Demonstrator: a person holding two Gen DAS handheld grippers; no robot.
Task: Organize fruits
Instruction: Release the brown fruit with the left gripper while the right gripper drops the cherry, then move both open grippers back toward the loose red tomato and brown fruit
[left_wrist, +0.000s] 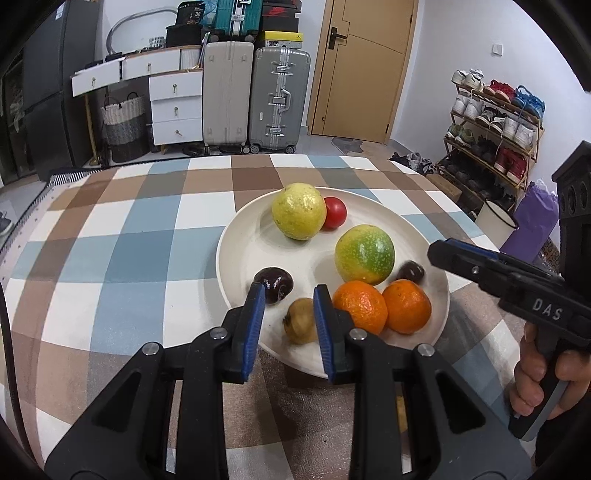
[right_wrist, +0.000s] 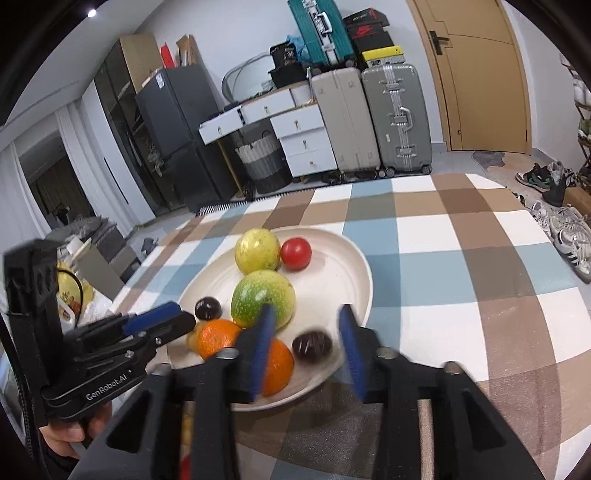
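Hovering over the near rim of the plate (left_wrist: 236, 236), the left gripper (left_wrist: 290, 301) has its blue pads spread apart, with a small brownish-yellow fruit (left_wrist: 300, 325) lying in the gap between them; whether the pads touch it cannot be told. A dark plum (left_wrist: 274, 285) sits just beyond the left pad, and two oranges, one nearer (left_wrist: 360, 306) and one to its right (left_wrist: 407, 305), crowd against the right pad's outer side. Behind the oranges rest a green-and-yellow fruit (left_wrist: 364, 254) and a second dark plum (left_wrist: 410, 272); at the far side of the plate a yellow fruit (left_wrist: 299, 211) touches a red tomato (left_wrist: 335, 212).

The right gripper (right_wrist: 307, 325) is also spread wide, holding nothing, poised above the plate's edge with the second plum between its pads and the orange partly hidden by its left pad. All fruit lies on the plate, which stands on a checked tablecloth (left_wrist: 122, 236). Beyond the table stand two suitcases (left_wrist: 255, 98), a white drawer unit (left_wrist: 176, 107) and a shoe rack (left_wrist: 491, 125).
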